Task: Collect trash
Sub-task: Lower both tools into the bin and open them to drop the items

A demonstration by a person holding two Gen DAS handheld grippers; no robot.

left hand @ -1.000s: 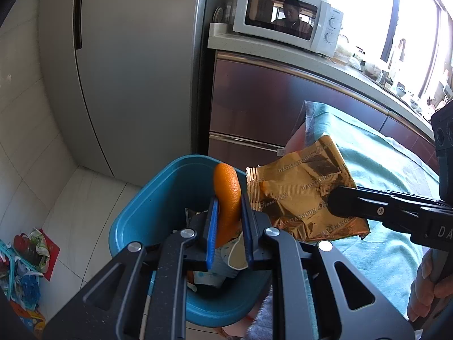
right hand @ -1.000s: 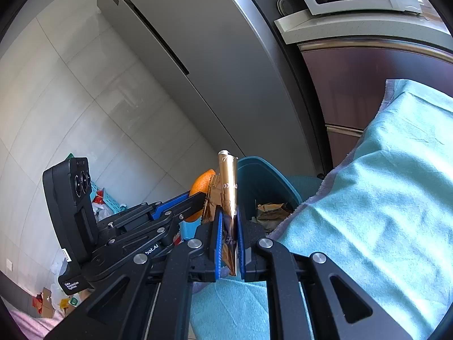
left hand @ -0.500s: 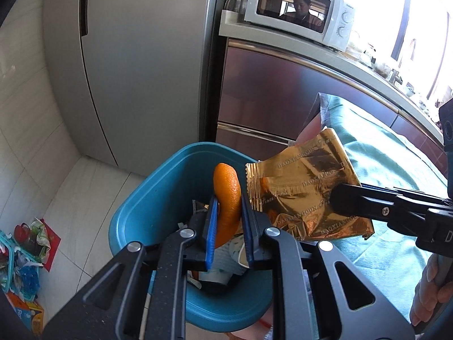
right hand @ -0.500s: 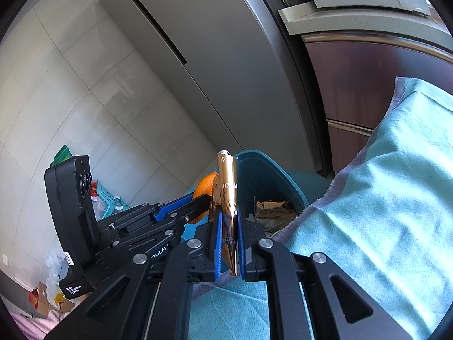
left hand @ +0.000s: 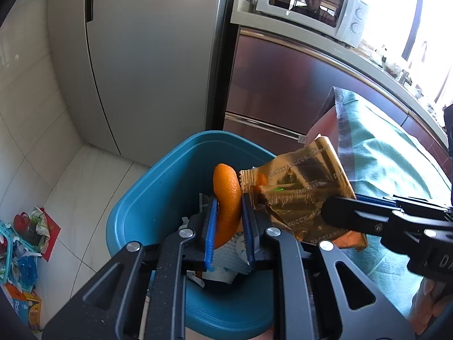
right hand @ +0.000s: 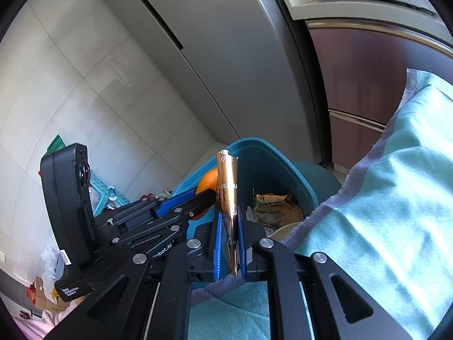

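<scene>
My left gripper [left hand: 228,221] is shut on a piece of orange peel [left hand: 225,195], held over the blue trash bin [left hand: 158,187]. Coming in from the right, my right gripper [left hand: 334,212] is shut on a gold snack wrapper [left hand: 300,195] at the bin's right rim. In the right wrist view the wrapper [right hand: 228,198] stands edge-on between the blue pads of the right gripper [right hand: 228,221], with the left gripper [right hand: 198,198] and the orange peel [right hand: 208,182] to its left. The bin [right hand: 271,170] holds paper and another crumpled gold wrapper [right hand: 274,206].
A teal cloth [left hand: 390,147] covers the table to the right of the bin. A grey fridge [left hand: 141,56] and brown cabinets [left hand: 283,90] with a microwave [left hand: 311,2] stand behind. Bags and baskets [left hand: 19,243] lie on the tiled floor at the left.
Both grippers have sunk toward the bin with their loads. The bin now looks larger and nearer, and the gold wrapper has come closer to the orange peel.
</scene>
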